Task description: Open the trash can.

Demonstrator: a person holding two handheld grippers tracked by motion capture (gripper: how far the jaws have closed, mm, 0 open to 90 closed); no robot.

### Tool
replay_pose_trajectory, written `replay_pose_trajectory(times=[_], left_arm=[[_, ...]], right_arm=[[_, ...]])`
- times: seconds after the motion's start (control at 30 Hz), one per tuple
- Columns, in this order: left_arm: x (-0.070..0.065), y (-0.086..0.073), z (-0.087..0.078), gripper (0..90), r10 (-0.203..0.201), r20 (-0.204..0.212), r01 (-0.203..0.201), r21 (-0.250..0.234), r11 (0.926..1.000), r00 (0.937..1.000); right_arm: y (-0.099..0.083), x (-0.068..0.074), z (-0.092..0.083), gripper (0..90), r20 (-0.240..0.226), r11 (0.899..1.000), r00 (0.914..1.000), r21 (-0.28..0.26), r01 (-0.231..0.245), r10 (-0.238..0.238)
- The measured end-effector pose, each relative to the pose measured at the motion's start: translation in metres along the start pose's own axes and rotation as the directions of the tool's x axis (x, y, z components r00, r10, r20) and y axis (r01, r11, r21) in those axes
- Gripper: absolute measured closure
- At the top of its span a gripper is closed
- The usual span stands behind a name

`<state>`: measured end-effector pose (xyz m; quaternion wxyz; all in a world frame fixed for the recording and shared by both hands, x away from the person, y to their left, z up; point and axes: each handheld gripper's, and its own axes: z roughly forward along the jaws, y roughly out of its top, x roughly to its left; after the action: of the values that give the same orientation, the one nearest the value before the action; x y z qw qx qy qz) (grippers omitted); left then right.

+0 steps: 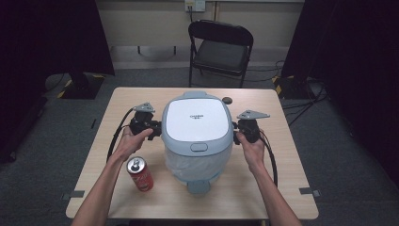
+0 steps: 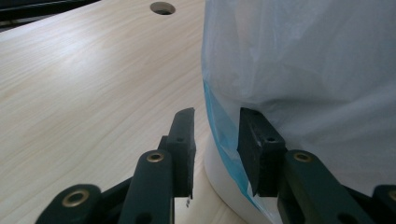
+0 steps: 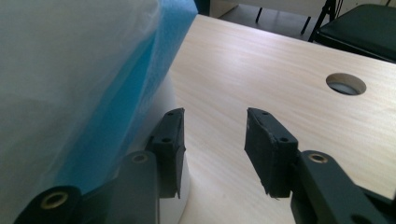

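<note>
My left gripper [image 1: 147, 123] and right gripper [image 1: 248, 127] are both black-bodied, each capped with a grey three-cornered plate. A black cable trails back from each, looping beside the forearm behind it. My arms are bare to the frame edge; no sleeves or gloves worn. Seen close, each gripper carries two black rectangular pads [image 2: 183, 140] on dark link arms, pinned with brass-coloured rivets near the base. Small screw holes mark the pad faces [image 3: 271, 140]. Pad edges look slightly chipped.
</note>
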<state>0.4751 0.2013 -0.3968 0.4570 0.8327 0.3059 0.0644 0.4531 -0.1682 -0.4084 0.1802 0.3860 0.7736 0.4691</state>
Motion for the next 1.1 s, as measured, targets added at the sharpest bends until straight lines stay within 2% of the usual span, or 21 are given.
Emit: replay_pose_trajectory(times=[0.1,0.17,0.27,0.33,0.37,0.4,0.43,0.47,0.5,0.53,0.6,0.63,0.73,0.8,0.83,0.9,0.93,0.97,1.03,1.1], left_arm=[[-0.001,0.000,0.001,66.9,0.004,0.025,-0.005,0.004,1.0000,0.9997],[-0.004,0.000,0.001,68.5,0.014,0.050,-0.015,0.016,0.9998,0.9986],[-0.004,-0.001,0.001,66.2,0.009,0.055,-0.010,0.010,0.9999,0.9984],[-0.003,-0.002,0.002,58.6,0.007,0.052,-0.008,0.004,1.0000,0.9986],[0.001,-0.003,0.002,54.2,-0.007,0.044,0.008,-0.004,1.0000,0.9990],[0.001,-0.003,0.002,50.2,-0.007,0.044,0.008,-0.004,1.0000,0.9990],[0.003,-0.006,0.002,47.7,-0.026,0.027,0.026,-0.014,0.9996,0.9993],[0.003,-0.006,0.002,46.5,-0.026,0.027,0.026,-0.014,0.9996,0.9993],[0.007,-0.010,-0.002,45.0,-0.038,-0.010,0.038,-0.019,0.9991,0.9992],[0.007,-0.010,-0.002,41.7,-0.038,-0.010,0.038,-0.019,0.9991,0.9992],[0.012,-0.015,-0.008,40.1,-0.056,-0.044,0.055,-0.018,0.9983,0.9975],[0.017,-0.019,-0.016,37.9,-0.061,-0.078,0.060,-0.019,0.9980,0.9951],[0.021,-0.024,-0.026,36.0,-0.084,-0.100,0.080,-0.042,0.9959,0.9915],[0.024,-0.027,-0.035,35.4,-0.093,-0.115,0.087,-0.054,0.9947,0.9891],[0.025,-0.029,-0.039,35.4,-0.099,-0.122,0.092,-0.060,0.9939,0.9876],[0.025,-0.034,-0.051,35.4,-0.120,-0.094,0.112,-0.077,0.9906,0.9883],[0.025,-0.034,-0.051,35.4,-0.120,-0.094,0.112,-0.077,0.9906,0.9883],[0.025,-0.034,-0.060,35.1,-0.125,-0.101,0.115,-0.101,0.9882,0.9870],[0.024,-0.034,-0.070,33.9,-0.125,-0.097,0.112,-0.130,0.9852,0.9873],[0.024,-0.034,-0.075,32.9,-0.129,-0.099,0.114,-0.144,0.9831,0.9868]], right_arm=[[-0.002,-0.001,-0.004,54.0,-0.003,1.000,1.0000,0.001,-0.004,0.004],[-0.004,-0.001,-0.008,53.5,-0.012,1.000,0.9996,0.008,-0.024,0.024],[-0.006,0.000,-0.011,52.5,-0.004,0.999,0.9992,0.011,-0.040,0.040],[-0.007,0.000,-0.012,49.4,0.000,0.999,0.9991,0.008,-0.043,0.043],[-0.009,-0.001,-0.012,45.2,0.010,0.999,0.9988,0.004,-0.047,0.047],[-0.009,-0.001,-0.012,45.2,0.010,0.999,0.9988,0.004,-0.047,0.047],[-0.010,-0.003,-0.012,39.9,0.011,0.999,0.9985,0.003,-0.054,0.054],[-0.010,-0.003,-0.012,39.9,0.011,0.999,0.9985,0.003,-0.054,0.054],[-0.013,-0.006,-0.011,33.7,0.007,0.998,0.9977,0.008,-0.068,0.068],[-0.013,-0.006,-0.011,33.7,0.007,0.998,0.9977,0.008,-0.068,0.068],[-0.017,-0.010,-0.010,31.9,0.030,0.997,0.9970,0.026,-0.072,0.071],[-0.024,-0.014,-0.012,30.6,0.049,0.996,0.9954,0.032,-0.083,0.082],[-0.030,-0.017,-0.015,29.5,0.069,0.996,0.9943,0.039,-0.085,0.082],[-0.041,-0.019,-0.018,28.3,0.082,0.994,0.9941,0.075,-0.077,0.071],[-0.041,-0.019,-0.018,28.3,0.082,0.994,0.9941,0.075,-0.077,0.071],[-0.059,-0.021,-0.020,27.0,0.098,0.989,0.9929,0.124,-0.081,0.069],[-0.059,-0.021,-0.020,27.0,0.098,0.989,0.9929,0.124,-0.081,0.069],[-0.073,-0.023,-0.021,25.8,0.096,0.984,0.9915,0.147,-0.101,0.088],[-0.085,-0.023,-0.023,23.8,0.112,0.978,0.9898,0.181,-0.107,0.088],[-0.089,-0.023,-0.025,22.5,0.119,0.975,0.9889,0.192,-0.111,0.089]])
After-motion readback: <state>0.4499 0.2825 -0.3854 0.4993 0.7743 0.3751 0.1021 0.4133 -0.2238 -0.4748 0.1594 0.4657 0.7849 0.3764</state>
